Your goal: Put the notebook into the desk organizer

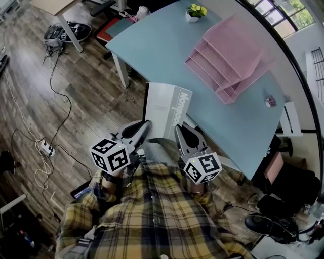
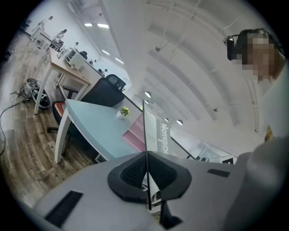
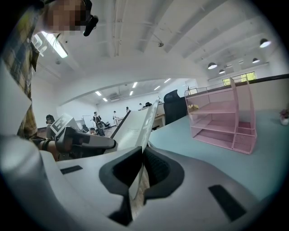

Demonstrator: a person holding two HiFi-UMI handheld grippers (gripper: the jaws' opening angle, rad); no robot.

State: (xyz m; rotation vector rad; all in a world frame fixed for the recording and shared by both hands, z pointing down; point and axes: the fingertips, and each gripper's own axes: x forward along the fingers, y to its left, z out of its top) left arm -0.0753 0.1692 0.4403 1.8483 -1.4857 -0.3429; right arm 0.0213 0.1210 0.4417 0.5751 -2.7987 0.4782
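A grey-white notebook (image 1: 166,110) with dark lettering down its spine hangs in the air at the near edge of the pale blue table (image 1: 167,45). My left gripper (image 1: 145,127) is shut on its near left corner, my right gripper (image 1: 179,129) on its near right corner by the spine. In the left gripper view the notebook (image 2: 156,135) stands edge-on between the pads (image 2: 133,173). The right gripper view has the notebook (image 3: 135,127) slanting up from the closed pads (image 3: 156,168). The pink wire desk organizer (image 1: 228,63) with stepped shelves stands further back on the table, apart from the notebook.
A small potted plant with yellow flowers (image 1: 195,12) sits at the table's far end, and a small pinkish object (image 1: 270,101) lies right of the organizer. Cables and a power strip (image 1: 46,147) lie on the wood floor at left. A chair (image 2: 106,90) stands behind the table.
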